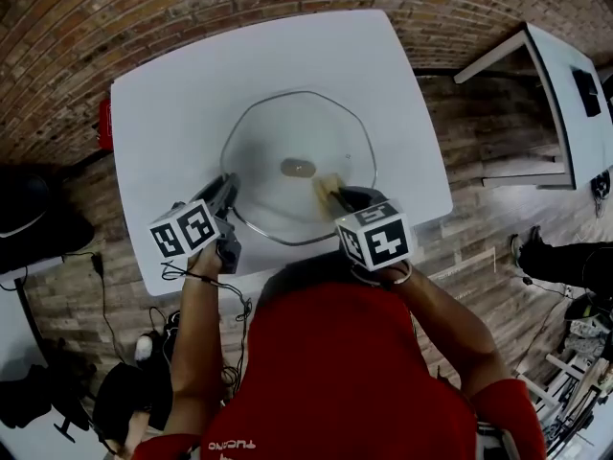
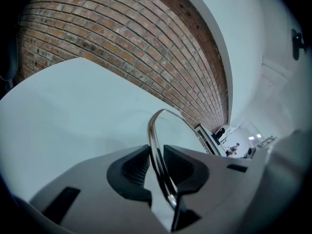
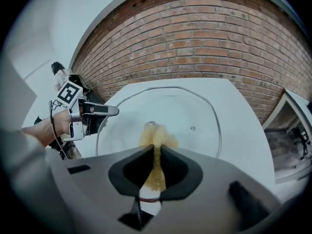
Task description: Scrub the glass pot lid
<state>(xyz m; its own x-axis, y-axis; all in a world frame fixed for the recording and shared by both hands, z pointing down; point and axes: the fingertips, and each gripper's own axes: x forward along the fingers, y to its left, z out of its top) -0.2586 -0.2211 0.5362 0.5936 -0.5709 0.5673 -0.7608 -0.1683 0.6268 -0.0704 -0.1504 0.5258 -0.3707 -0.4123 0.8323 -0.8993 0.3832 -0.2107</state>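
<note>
Contact between scourer and glass is what the coming stroke is judged to turn on. The glass pot lid [image 1: 287,132] lies on the white table [image 1: 172,94] with its knob [image 1: 298,168] at its middle, and every place below is taken from that knob.

The right gripper [image 1: 337,197] is placed just beside the knob, on the person's side and a little to the right. Its jaws are closed tight on a thin yellowish scourer [image 3: 156,140], which is held edge-on. The free end of the scourer is spread on the glass and reaches up to the knob, apparently touching it. The long axis of the scourer runs along the jaws, straight toward the knob.

The left gripper [image 1: 228,185] is set well apart from the knob, out at the lid's rim [image 2: 155,130] on the left. Its jaws are clamped on that metal rim, one pad above the glass and one below. Whether the gripped edge is raised off the table cannot be told.

The lid is round, so no long axis is offered. The right gripper is the nearer to the knob, and the unscrubbed glass is judged to lie beyond the knob and to both sides of it.

By count, one lid, one knob, one scourer, one table and two grippers are seen.
</note>
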